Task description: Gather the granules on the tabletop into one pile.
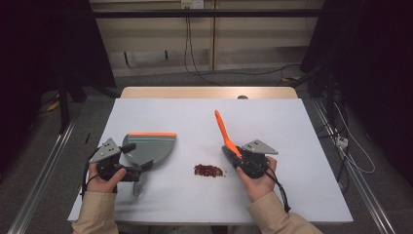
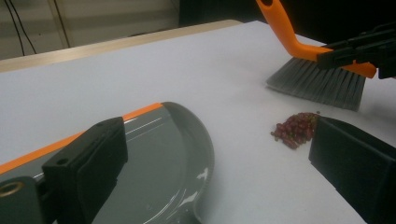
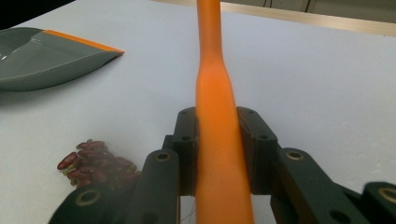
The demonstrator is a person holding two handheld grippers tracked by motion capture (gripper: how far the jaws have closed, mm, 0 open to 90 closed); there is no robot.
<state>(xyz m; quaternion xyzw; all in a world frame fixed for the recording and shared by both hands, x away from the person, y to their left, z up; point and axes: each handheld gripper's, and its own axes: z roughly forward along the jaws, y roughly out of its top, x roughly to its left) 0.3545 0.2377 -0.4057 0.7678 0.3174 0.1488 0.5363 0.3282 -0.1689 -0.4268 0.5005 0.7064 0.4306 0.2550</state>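
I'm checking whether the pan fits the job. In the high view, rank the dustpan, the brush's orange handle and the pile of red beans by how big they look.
Largest to smallest, high view:
1. Dustpan, the widest grey shape.
2. Brush's orange handle, long but thin; its lower end is hidden in the right gripper.
3. Pile of red beans, clearly the smallest.
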